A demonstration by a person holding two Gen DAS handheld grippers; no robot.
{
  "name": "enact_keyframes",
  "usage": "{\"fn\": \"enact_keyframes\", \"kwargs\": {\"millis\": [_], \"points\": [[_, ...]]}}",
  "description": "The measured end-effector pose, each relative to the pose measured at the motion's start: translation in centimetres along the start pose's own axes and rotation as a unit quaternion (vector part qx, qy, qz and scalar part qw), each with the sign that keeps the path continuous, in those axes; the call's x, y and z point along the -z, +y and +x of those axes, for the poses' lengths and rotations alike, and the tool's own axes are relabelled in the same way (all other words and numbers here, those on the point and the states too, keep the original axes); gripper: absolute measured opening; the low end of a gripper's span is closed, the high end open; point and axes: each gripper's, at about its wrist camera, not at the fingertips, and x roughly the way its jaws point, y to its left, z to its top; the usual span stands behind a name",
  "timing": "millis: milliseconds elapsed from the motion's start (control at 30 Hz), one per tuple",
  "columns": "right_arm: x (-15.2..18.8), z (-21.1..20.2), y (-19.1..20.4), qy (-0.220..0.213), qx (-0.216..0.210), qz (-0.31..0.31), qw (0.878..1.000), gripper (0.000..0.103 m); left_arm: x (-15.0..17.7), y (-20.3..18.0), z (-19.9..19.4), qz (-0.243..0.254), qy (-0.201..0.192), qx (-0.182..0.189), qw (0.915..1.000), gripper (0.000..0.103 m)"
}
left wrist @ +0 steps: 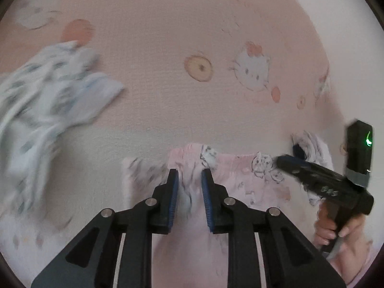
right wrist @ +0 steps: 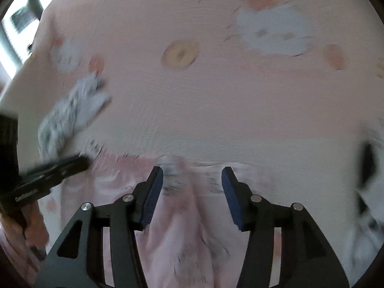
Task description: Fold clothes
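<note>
A: Where's the garment?

B: The pink top (left wrist: 240, 182) lies on the sheet (left wrist: 156, 36), nearest the person, its far edge running across in front of both tools.

A: And the left gripper (left wrist: 189, 180)?

B: Its jaws are narrowed onto a bunched ridge of that edge, cloth pinched between the pads (a hold for lifting or dragging, I'd judge).

A: The right gripper (right wrist: 192, 177)?

B: Its fingers stand well apart, with the top's edge under the gap and nothing clamped. Seen from the left wrist, it sits toward the top's right corner, a hand (left wrist: 336, 230) on its handle.

A: Why two points?

B: Probably so the edge travels level. Whether this opens a fold or ends one, I can't tell; everything's blurred.

A: Anything else?

B: A blue-patterned cloth (left wrist: 48, 110) lies left of the top, apart.
</note>
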Motion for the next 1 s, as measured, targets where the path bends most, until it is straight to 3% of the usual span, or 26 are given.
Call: {"fn": "enact_keyframes", "kwargs": {"millis": [67,133,300,400,500,567,633,767,867,1000], "points": [[1.4,-2.7,0.7,-0.008,0.033,-0.016,0.999,0.053,1.5,-0.2,-1.1,0.004,0.019,-0.038,0.9991,0.021],[3.6,-4.3,1.2,-0.01,0.059,-0.029,0.998,0.053,3.2,0.0,-1.6,-0.014,0.028,-0.047,0.9984,0.021],[10.5,-4.7,0.7,0.03,0.08,0.004,0.996,0.053,7.3,0.6,-3.0,-0.058,0.051,-0.07,0.9945,0.021],[11.6,-4.5,0.7,0.034,0.109,-0.011,0.993,0.053,9.0,1.1,-3.3,-0.084,0.064,-0.079,0.9912,0.025],[11.9,-4.9,-1.7,0.037,0.119,0.062,0.99,0.053,9.9,2.6,-3.5,-0.137,0.063,-0.06,0.9868,0.028],[12.6,-5.4,-3.5,0.036,0.089,0.125,0.988,0.053,10.8,4.0,-4.0,-0.186,0.053,-0.037,0.9805,0.028],[13.1,-5.5,-4.4,0.045,0.058,0.151,0.986,0.055,11.2,4.8,-4.0,-0.2,0.052,-0.032,0.978,0.03],[13.1,-4.3,-4.2,0.06,0.022,0.154,0.986,0.067,10.8,4.5,-3.3,-0.196,0.036,-0.016,0.9799,0.048],[13.0,-3.3,-3.9,0.067,-0.002,0.158,0.985,0.078,10.7,3.7,-2.9,-0.179,0.022,-0.027,0.9833,0.05],[13.0,-2.2,-2.2,0.067,0.034,0.122,0.99,0.08,10.5,2.1,-2.2,-0.143,0.007,-0.055,0.9881,0.047]]}}
